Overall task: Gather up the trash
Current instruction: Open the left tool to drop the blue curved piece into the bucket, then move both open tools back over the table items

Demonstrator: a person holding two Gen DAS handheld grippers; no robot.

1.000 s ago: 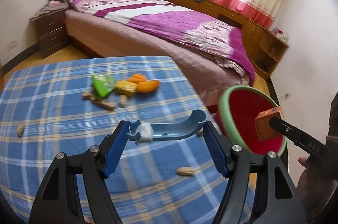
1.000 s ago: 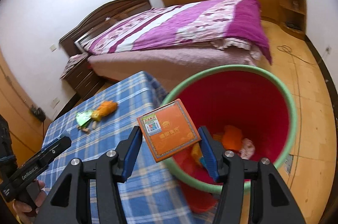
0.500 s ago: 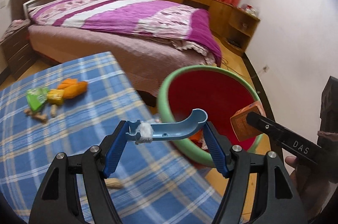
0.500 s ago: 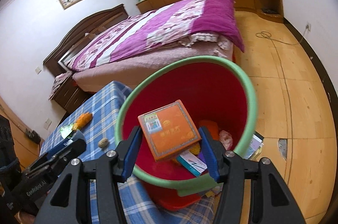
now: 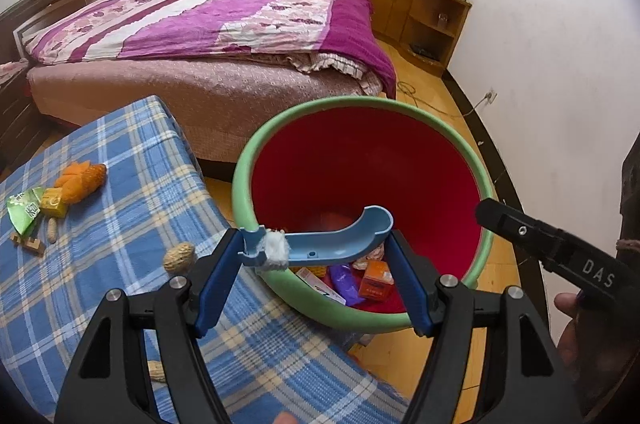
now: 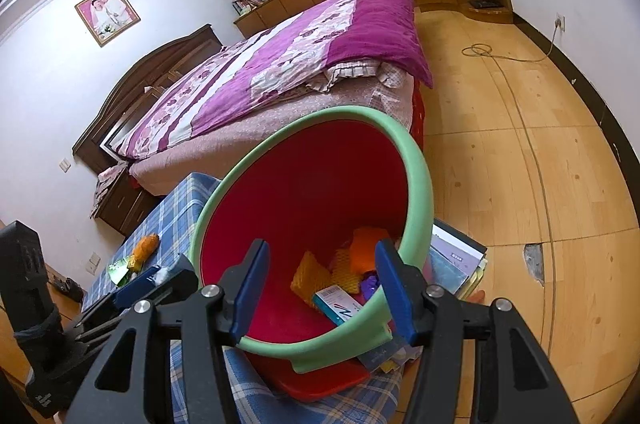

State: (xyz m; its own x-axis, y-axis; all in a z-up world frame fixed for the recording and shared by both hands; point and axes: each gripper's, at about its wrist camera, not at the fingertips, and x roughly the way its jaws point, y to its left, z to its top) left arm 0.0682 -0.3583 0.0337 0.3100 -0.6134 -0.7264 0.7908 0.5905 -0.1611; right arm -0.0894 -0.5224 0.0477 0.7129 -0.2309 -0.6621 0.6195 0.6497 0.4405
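The curved blue plastic piece (image 5: 340,244) is lying crosswise over the near rim of the red bin (image 5: 360,163), pinched end to end by the left tool (image 5: 316,276), while the right tool (image 6: 320,288) is hanging spread and empty above the bin.

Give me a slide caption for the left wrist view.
Left gripper clamps a curved blue plastic piece over the green-rimmed red bin.
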